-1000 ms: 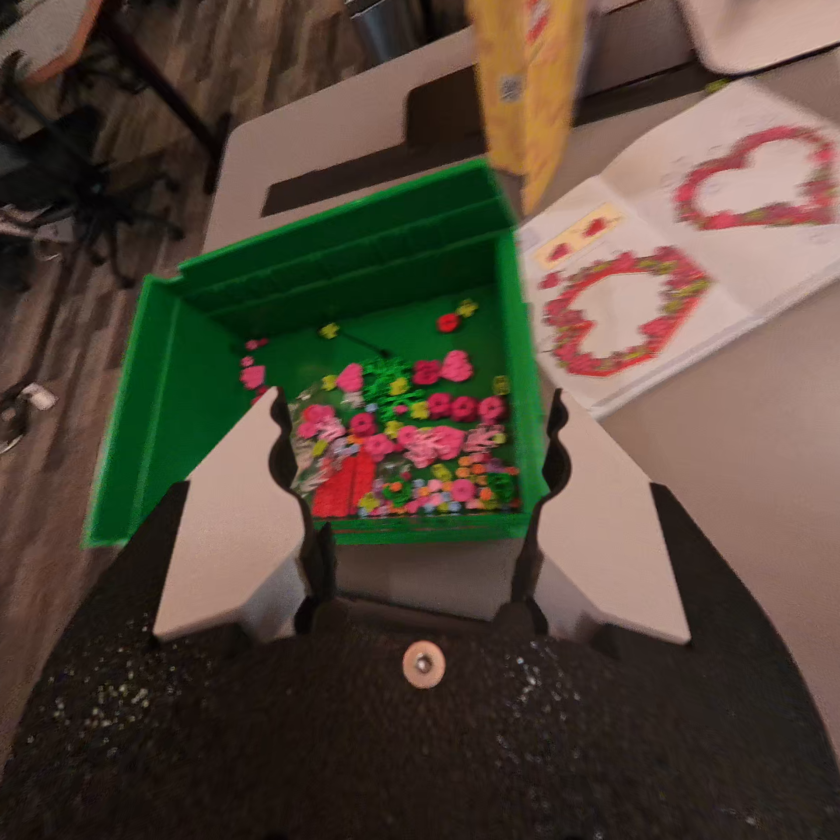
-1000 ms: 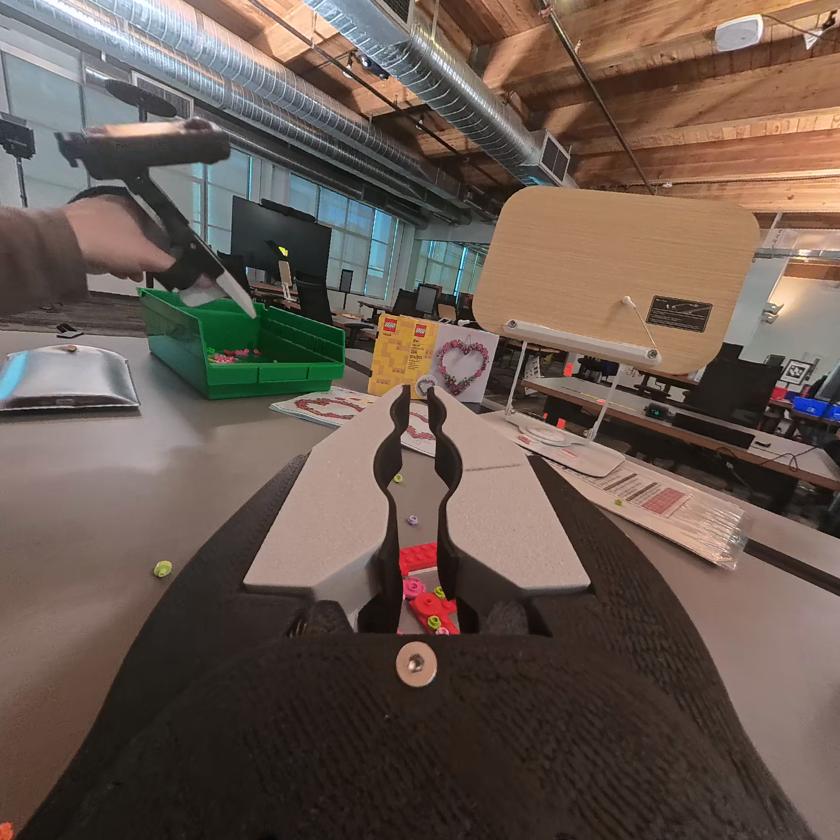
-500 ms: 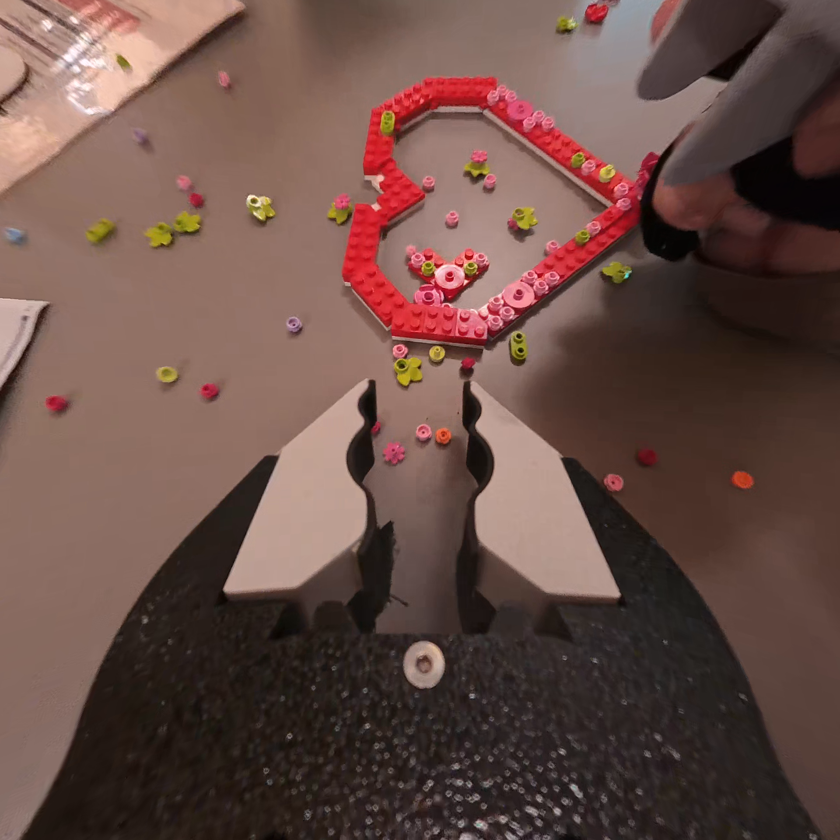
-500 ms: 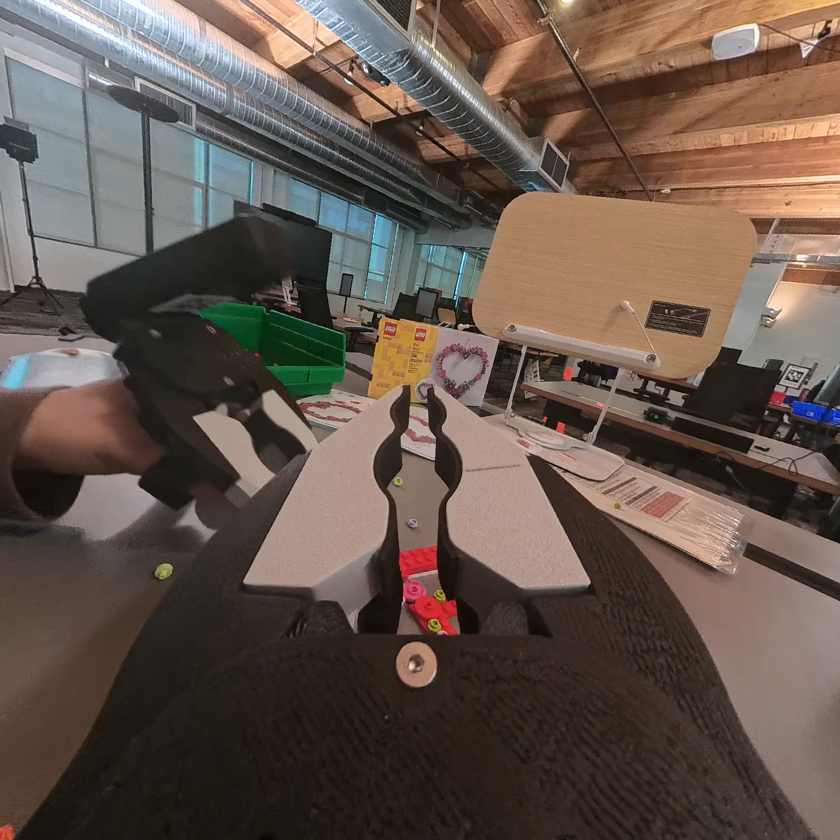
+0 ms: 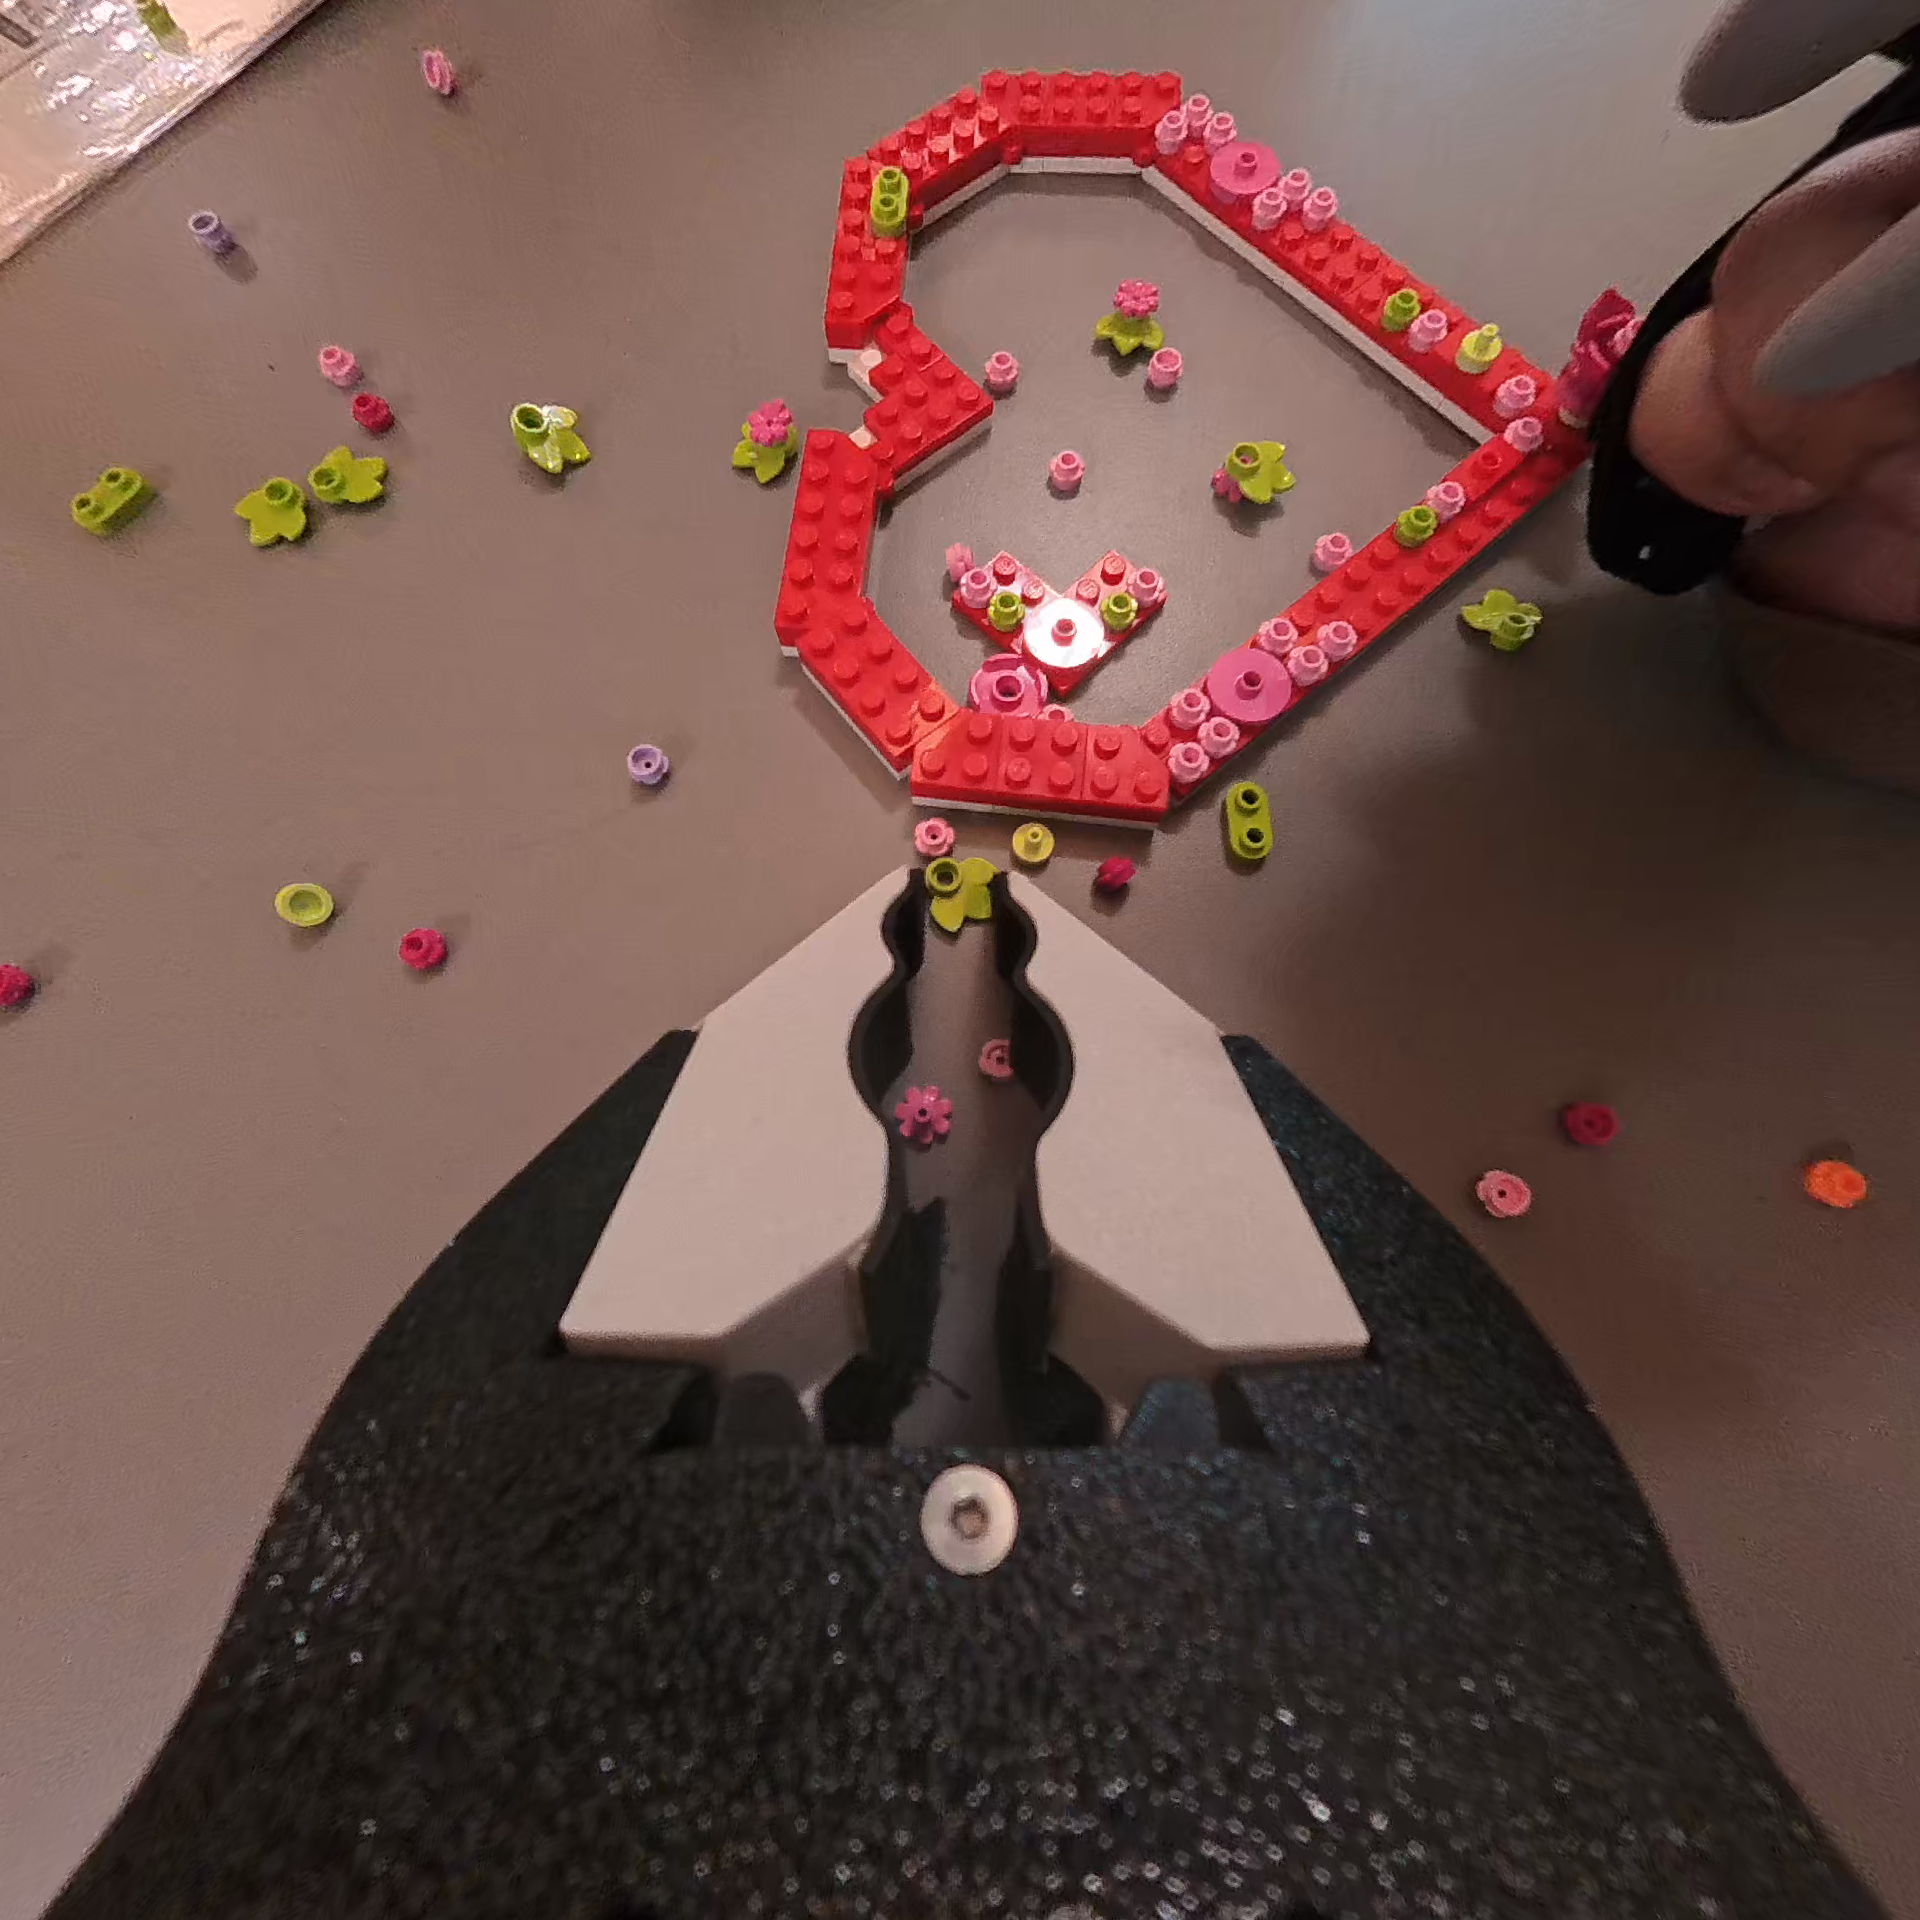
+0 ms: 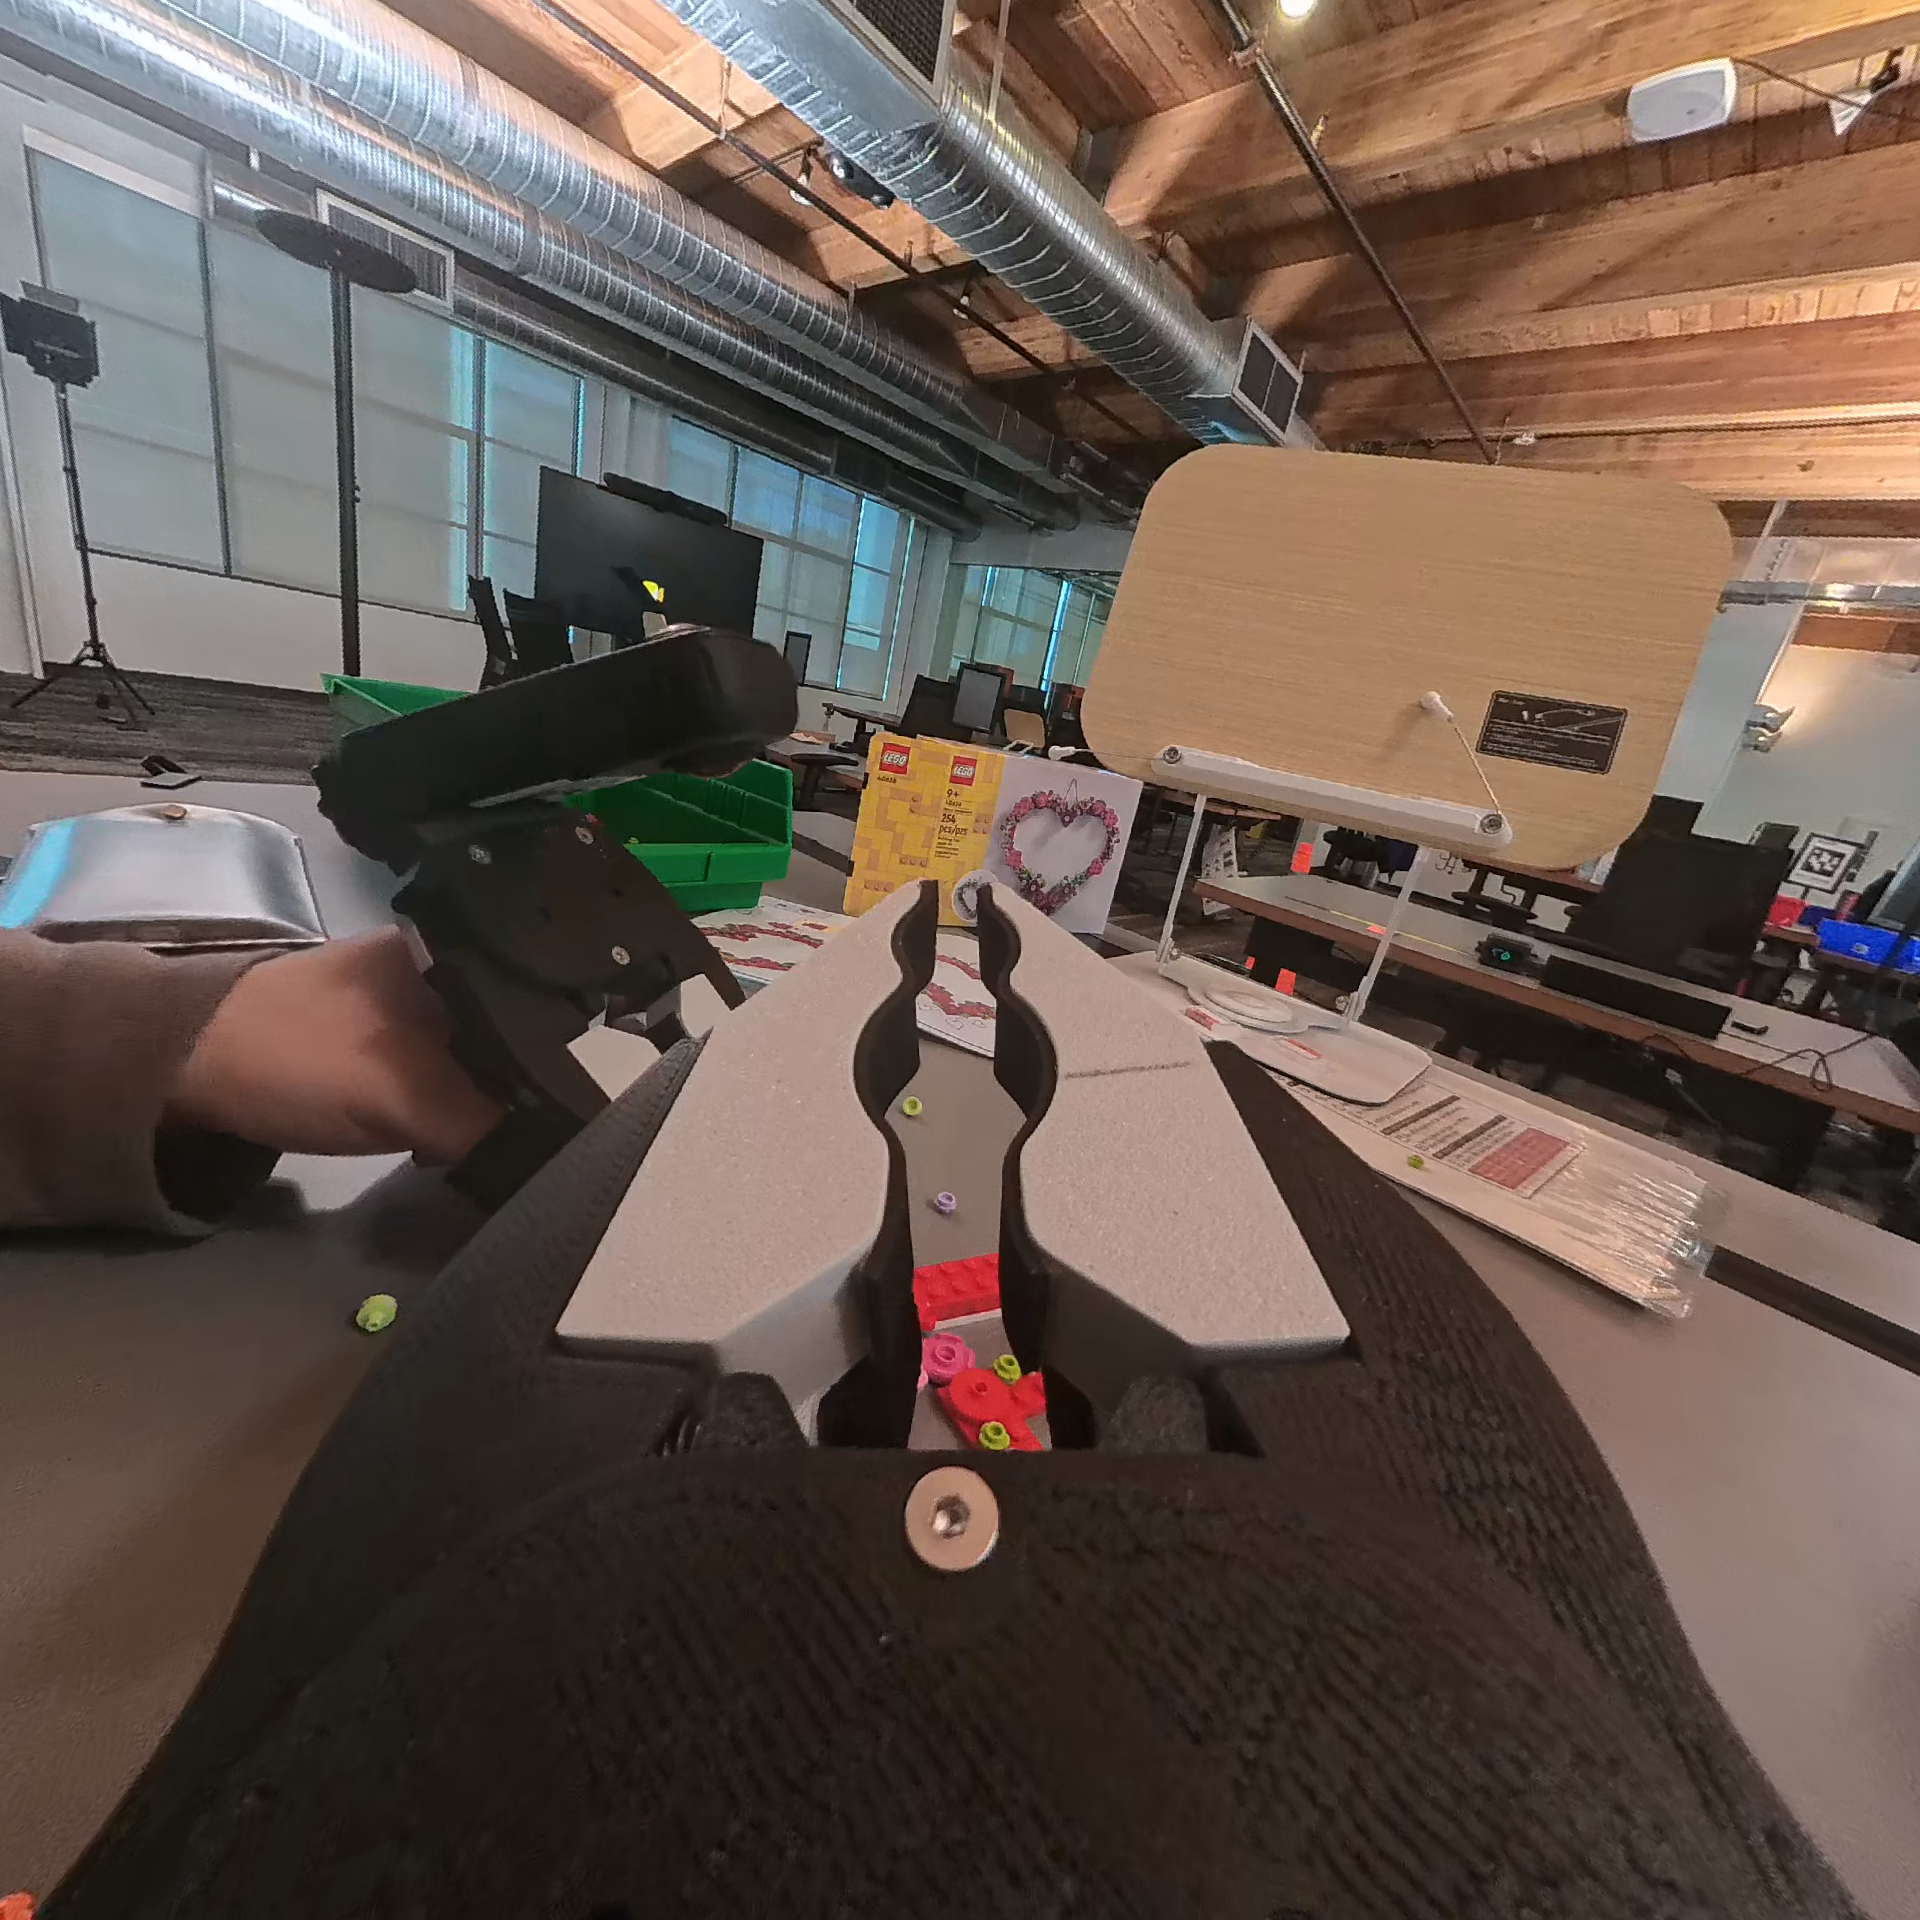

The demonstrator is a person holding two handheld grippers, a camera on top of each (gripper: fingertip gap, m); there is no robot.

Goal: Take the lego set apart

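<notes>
Left tongs: pointed down at the grey surface, the tips narrowly parted around a lime leaf piece; whether they pinched it could not be told.
Red heart frame: lay flat on the surface just beyond those tips, loose studs and leaves scattered around it.
Right tongs: held low and nearly level over the heart's far corner, a slim gap between the tips, nothing in them.
Left hand: wrapped on its tool's handle, sleeve near the surface.
Green bin: well behind.
</notes>
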